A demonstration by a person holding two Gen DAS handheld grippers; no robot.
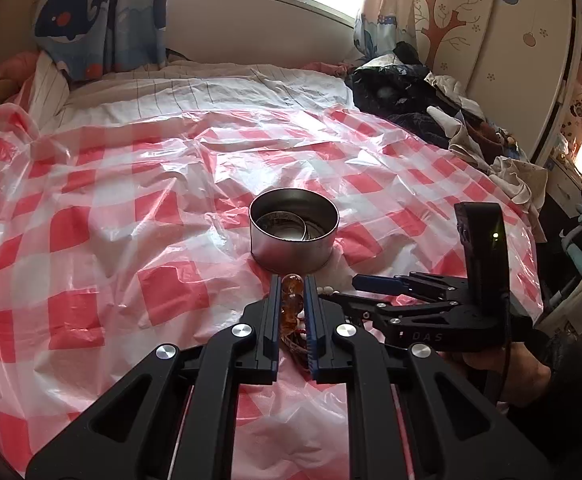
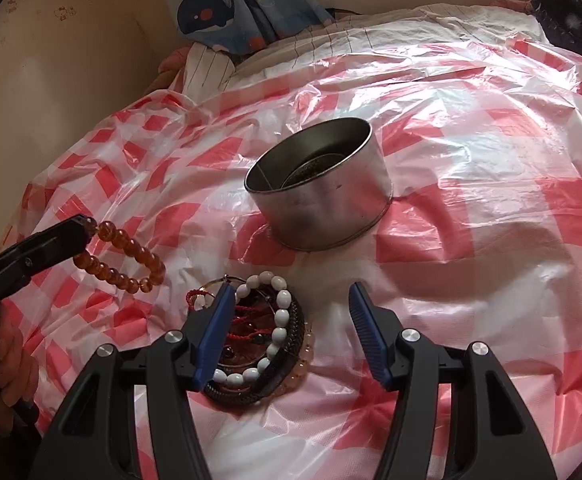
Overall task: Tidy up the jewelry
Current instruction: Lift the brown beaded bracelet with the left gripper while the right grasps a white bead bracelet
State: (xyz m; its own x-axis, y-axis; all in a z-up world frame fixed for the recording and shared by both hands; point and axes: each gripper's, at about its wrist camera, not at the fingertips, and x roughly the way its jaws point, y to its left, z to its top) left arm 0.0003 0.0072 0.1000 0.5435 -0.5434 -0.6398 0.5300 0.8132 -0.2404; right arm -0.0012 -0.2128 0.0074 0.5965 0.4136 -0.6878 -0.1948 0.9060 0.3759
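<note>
A bed fills both views, covered by a crinkled red-and-white checked plastic sheet [image 1: 139, 184] laid over a pale striped bedspread [image 1: 195, 92]. At the head of the bed hangs a blue curtain printed with whales [image 1: 91, 16], and a heap of dark and pale clothes [image 1: 423, 104] lies along the bed's far right side in the left wrist view.

Near the middle of the sheet stands a round, open, silver metal tin [image 2: 323, 192], upright, with a metal bangle [image 1: 287, 226] lying inside it.

The left gripper [image 1: 293, 304] is pressed together on a bracelet of amber-brown glassy beads [image 2: 121, 256]; seen from the right wrist, the bracelet hangs from the fingertips above the sheet, to the left of the tin and apart from it. A hand [image 2: 7, 372] grasps that gripper's handle at the left edge.

The right gripper [image 2: 291, 304] stands spread, with nothing between its blue pads [image 2: 365, 320]. It hovers over a small pile of jewellery on the sheet just in front of the tin: a bracelet of white oval beads [image 2: 279, 324], a black braided band [image 2: 291, 354], a red knotted cord [image 2: 243, 328] and a thin wire hoop [image 2: 227, 280], all overlapping one another.
</note>
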